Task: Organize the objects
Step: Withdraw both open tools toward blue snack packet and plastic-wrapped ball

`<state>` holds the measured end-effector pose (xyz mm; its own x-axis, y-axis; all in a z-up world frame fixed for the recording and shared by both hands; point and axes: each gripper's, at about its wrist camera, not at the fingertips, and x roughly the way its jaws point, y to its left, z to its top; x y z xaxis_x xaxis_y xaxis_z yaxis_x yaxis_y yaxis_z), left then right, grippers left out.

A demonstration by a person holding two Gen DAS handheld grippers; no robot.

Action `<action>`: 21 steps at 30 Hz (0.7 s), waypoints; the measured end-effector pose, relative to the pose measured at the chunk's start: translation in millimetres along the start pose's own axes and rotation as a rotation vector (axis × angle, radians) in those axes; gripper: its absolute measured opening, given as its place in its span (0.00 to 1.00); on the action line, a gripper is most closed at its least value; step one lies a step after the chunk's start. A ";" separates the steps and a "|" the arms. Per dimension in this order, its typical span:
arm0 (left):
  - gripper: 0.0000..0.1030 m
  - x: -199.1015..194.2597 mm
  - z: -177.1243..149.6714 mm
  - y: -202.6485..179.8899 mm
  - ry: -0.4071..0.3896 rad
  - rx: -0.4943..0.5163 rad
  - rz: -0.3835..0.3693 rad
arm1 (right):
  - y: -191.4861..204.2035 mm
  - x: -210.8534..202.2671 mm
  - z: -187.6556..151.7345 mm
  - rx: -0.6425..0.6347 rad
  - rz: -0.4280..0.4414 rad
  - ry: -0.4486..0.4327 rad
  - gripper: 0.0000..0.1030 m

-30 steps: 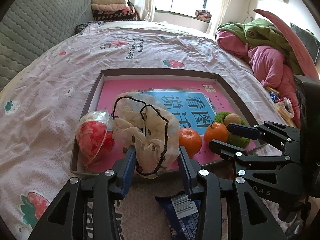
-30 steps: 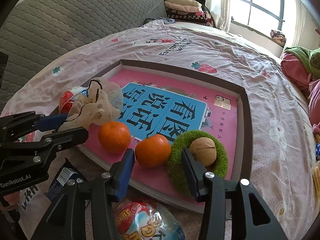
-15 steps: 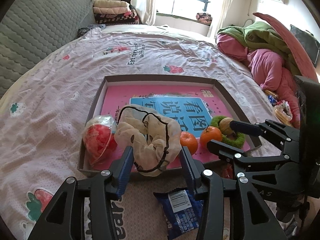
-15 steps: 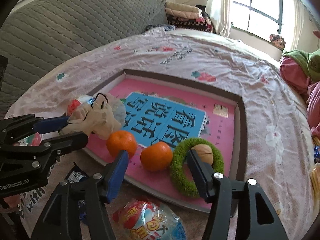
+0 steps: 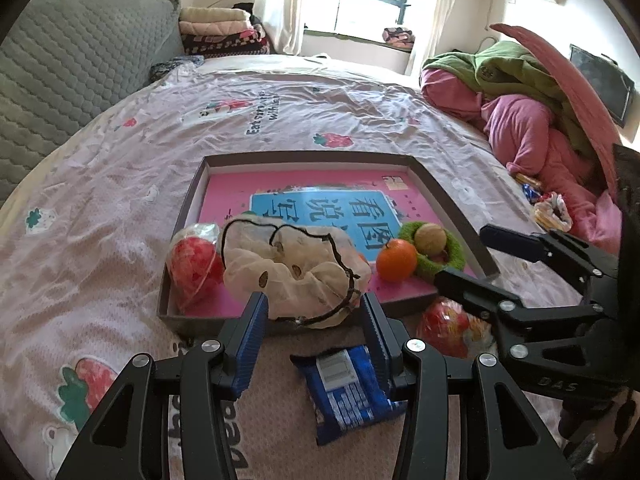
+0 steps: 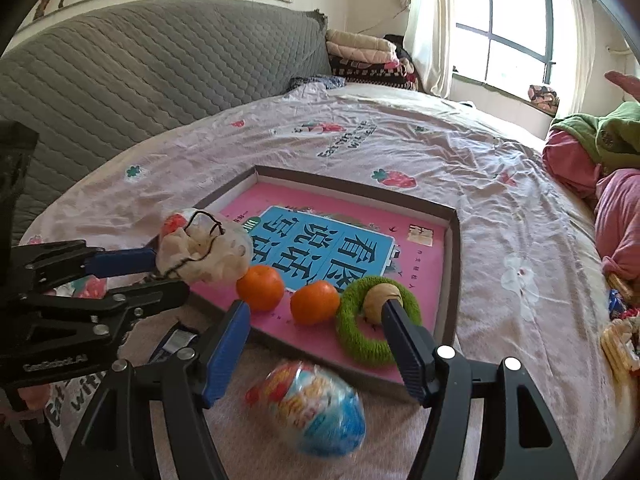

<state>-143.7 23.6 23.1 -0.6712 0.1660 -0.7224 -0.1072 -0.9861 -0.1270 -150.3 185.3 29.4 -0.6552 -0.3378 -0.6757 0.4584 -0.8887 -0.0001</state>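
Observation:
A shallow brown tray (image 5: 452,204) on the bed holds a pink book (image 6: 420,256), two oranges (image 6: 260,287) (image 6: 315,302), a green ring (image 6: 360,344) around a walnut (image 6: 380,300), a red wrapped packet (image 5: 194,268) and a cream drawstring bag (image 5: 296,268). My left gripper (image 5: 314,320) stands open just short of the bag's near edge, its pads not pressing it. My right gripper (image 6: 316,320) hovers before the tray's front rim, its jaws opening with nothing gripped. A round colourful packet (image 6: 316,412) lies on the bed below the right gripper.
A blue snack packet (image 5: 348,388) lies on the bedspread under the left gripper. Pink and green bedding (image 5: 520,120) is piled at the right, with small wrappers (image 6: 620,332) beside it. A grey quilted headboard (image 6: 140,80) runs along the left, with folded blankets (image 5: 220,32) at its far end.
Both grippers have drawn back and up from the tray. The right jaws have spread wider, the left slightly. The bag stays in the tray, and more of the colourful packet shows.

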 end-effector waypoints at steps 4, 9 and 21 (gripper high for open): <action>0.48 -5.6 -8.0 -1.1 -0.002 0.014 -0.002 | 3.1 -12.7 -7.5 0.018 0.006 -0.018 0.66; 0.48 -10.4 -3.6 1.6 -0.009 0.006 0.013 | 8.6 -20.6 -19.8 0.031 0.015 -0.017 0.66; 0.48 -20.6 -38.1 2.9 0.032 0.010 -0.015 | 8.0 -31.8 -52.5 0.082 0.002 0.004 0.66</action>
<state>-102.2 17.6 11.7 -0.6456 0.1812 -0.7419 -0.1246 -0.9834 -0.1318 -94.3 205.2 12.2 -0.6516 -0.3386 -0.6788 0.4089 -0.9105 0.0617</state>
